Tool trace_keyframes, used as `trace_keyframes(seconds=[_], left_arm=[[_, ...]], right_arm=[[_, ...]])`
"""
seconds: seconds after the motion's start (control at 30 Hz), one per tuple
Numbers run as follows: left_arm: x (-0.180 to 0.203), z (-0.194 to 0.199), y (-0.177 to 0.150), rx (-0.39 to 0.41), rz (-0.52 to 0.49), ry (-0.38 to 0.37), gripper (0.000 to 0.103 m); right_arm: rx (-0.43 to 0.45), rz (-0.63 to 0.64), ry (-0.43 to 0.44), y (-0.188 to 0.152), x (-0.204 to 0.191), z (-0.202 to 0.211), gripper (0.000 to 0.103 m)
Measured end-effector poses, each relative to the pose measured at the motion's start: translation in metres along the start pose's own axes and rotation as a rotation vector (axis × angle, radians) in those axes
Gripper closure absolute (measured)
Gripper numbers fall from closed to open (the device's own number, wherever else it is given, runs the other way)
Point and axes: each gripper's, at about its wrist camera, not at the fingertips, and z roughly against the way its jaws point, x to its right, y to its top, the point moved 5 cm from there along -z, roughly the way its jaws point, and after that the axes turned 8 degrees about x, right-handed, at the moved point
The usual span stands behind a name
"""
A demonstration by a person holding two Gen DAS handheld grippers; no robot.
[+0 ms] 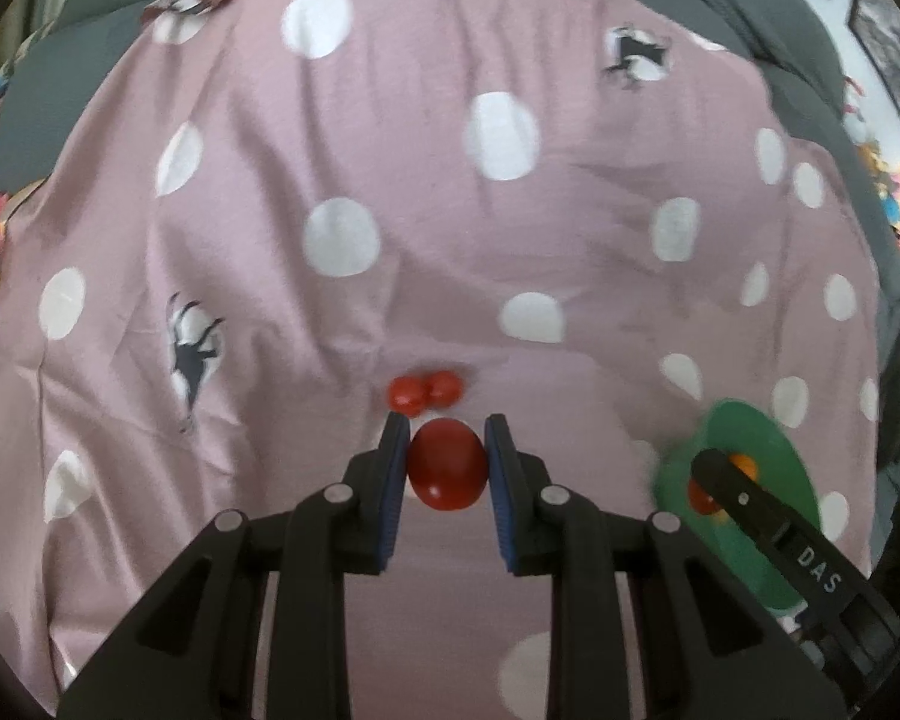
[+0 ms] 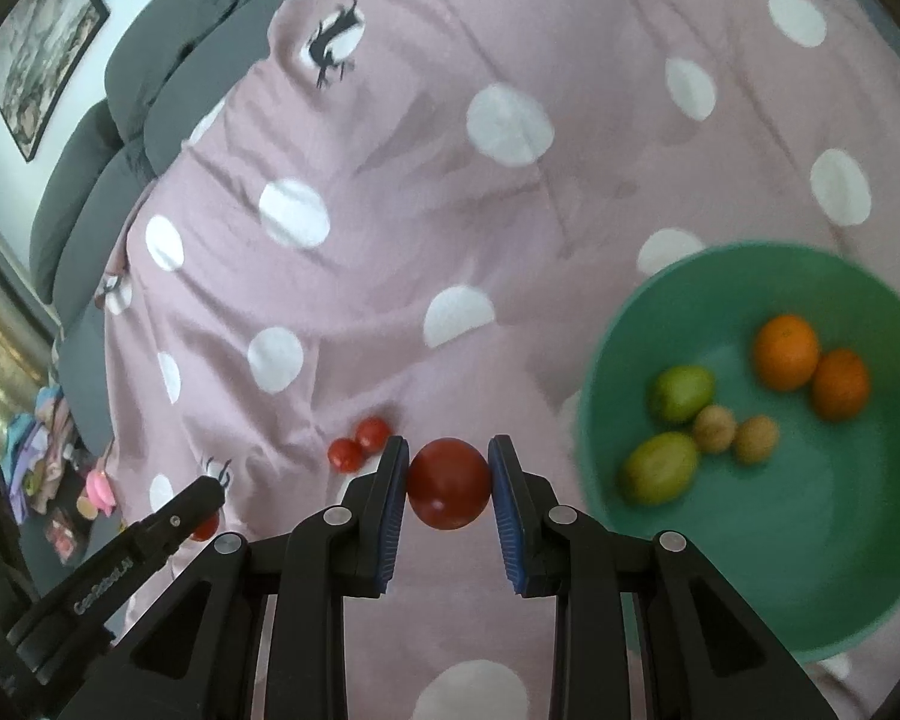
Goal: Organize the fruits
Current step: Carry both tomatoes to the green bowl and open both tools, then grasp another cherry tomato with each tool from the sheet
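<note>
Surface: a pink cloth with white dots and a few black animal prints lay creased over a grey sofa; whether a tabletop lay beneath could not be told.
Room: framed pictures hung on the wall at 10 o'clock of the right view; bright clutter lay at 8 o'clock.
Bowl: a smooth, round green bowl sat at 4 o'clock of the right view, holding two oranges, two green fruits and two tan walnuts.
Small tomatoes: two glossy red ones lay touching on the cloth, at 12 o'clock just beyond the left claw.
Left claw: black with ribbed blue pads, pointed down at the cloth, pinching a round red tomato.
Right claw: same build, pinching a second tomato beside the bowl's rim; lifted or resting could not be told.
</note>
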Motion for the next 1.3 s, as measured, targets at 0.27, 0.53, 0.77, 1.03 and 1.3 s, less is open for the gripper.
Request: trace_keyframes(seconds=[0.27,0.53,0.77,1.03,1.3], left_arm=[[0.092,0.0,-0.01,-0.029,-0.125,-0.211,0.078],[0.163,-0.027,-0.037,-0.11,-0.267,-0.337,0.074],[0.112,-0.046,-0.008,-0.097,-0.18,-0.261,0.036],[-0.069,-0.101,0.028,-0.087,0.107,0.152,0.036],[-0.103,-0.145,0.008,-0.185,0.229,0.095,0.045]], right_arm=[[0.167,-0.041,-0.165,0.036,0.052,0.057,0.074],[0.133,-0.149,-0.334,0.039,0.114,0.062,0.073],[0.078,-0.123,-0.386,0.038,0.114,0.052,0.058],[-0.083,0.073,-0.063,0.055,-0.011,-0.038,0.056],[-0.316,0.103,0.004,0.005,-0.072,-0.164,0.056]])
